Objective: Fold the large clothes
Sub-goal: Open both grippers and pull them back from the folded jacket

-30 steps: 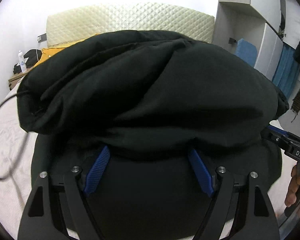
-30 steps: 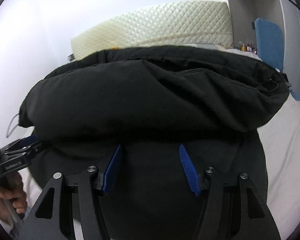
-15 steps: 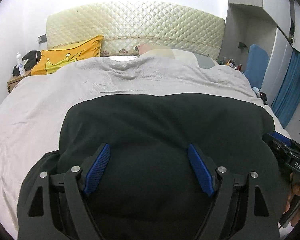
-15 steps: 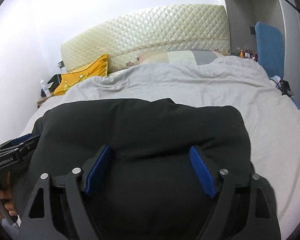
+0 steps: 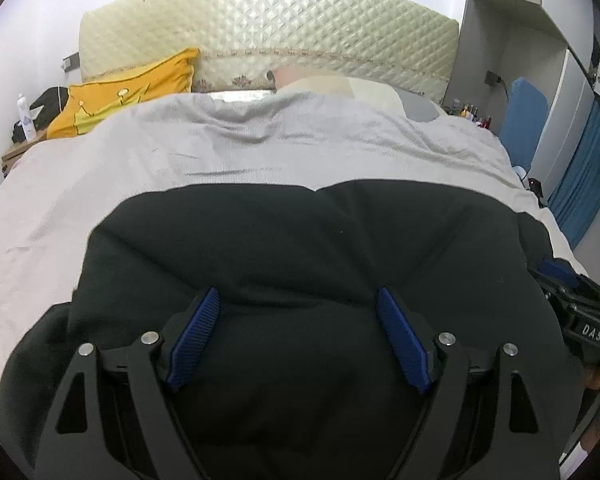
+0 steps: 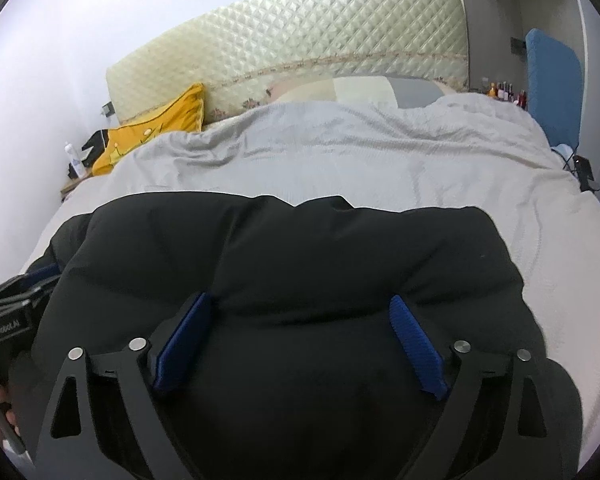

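A large black garment lies folded in a thick rounded pile on the grey bed cover, near the bed's front edge. My left gripper hovers over its near part, blue pads wide apart with fabric below them and nothing pinched. In the right wrist view the same garment fills the lower half. My right gripper is over it with its jaws opening, the pads clear of the cloth. The right gripper's housing shows at the garment's right side, the left gripper's housing at its left.
Beyond the garment the grey cover stretches to a yellow pillow and a quilted headboard. A nightstand with a bottle stands at the left. A blue chair and a blue curtain are at the right.
The garment's raised bulk, which filled both views, has dropped forward and now lies flat on the bed. The right jaws have spread wider. Both grippers have moved along the bed and slightly down.
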A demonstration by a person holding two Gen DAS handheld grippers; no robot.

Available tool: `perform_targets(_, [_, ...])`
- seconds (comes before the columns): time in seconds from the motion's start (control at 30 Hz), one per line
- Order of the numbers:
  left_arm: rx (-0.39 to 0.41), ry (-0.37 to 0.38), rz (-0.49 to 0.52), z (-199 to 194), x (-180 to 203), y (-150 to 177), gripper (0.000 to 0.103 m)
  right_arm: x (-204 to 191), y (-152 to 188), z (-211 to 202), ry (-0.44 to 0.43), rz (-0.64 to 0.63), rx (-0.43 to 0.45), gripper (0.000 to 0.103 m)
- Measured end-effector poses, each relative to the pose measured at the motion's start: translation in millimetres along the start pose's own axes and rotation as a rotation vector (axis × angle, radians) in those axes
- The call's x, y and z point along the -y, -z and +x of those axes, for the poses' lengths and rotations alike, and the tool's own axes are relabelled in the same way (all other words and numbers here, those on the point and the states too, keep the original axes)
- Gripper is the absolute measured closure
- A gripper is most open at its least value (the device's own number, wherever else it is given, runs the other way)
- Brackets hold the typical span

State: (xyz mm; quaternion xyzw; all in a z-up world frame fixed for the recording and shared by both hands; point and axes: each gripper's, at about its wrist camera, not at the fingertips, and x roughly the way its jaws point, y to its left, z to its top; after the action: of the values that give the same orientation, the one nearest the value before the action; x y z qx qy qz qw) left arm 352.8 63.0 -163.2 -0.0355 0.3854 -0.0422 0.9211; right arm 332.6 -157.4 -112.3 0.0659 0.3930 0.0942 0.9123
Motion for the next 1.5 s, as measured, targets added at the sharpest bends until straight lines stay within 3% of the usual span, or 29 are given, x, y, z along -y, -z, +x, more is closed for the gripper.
perform_targets(0.13, [-0.013,-0.011,0.011,7,3,4,0.021,-1,2,7,0.001,-0.006,0.006,0.010])
perform_targets(0.33, [0.001,0.051,-0.013,-9,-5,5,0.020,3,2,1,-0.029,0.011,-0.007,0.010])
perform_targets(0.57, [0.054,-0.044,0.000,-33,-30,4,0.020,15,6,-30,-0.013,-0.035,0.023,0.009])
perform_targets(0.83, [-0.019,-0.014,-0.036,-18,-61,18,0.019,43,22,-34,0.014,0.006,0.041,0.004])
perform_targets(1.13, [0.012,-0.034,0.010,-24,-49,27,0.016,48,32,-31,0.027,0.024,0.064,0.000])
perform_targets(1.37, [0.047,-0.042,0.032,-66,-35,23,0.003,44,20,-70,0.029,0.041,0.103,0.000])
perform_targets(1.5, [0.109,-0.028,0.025,-113,-26,11,0.000,34,5,-117,0.032,0.031,0.184,0.000])
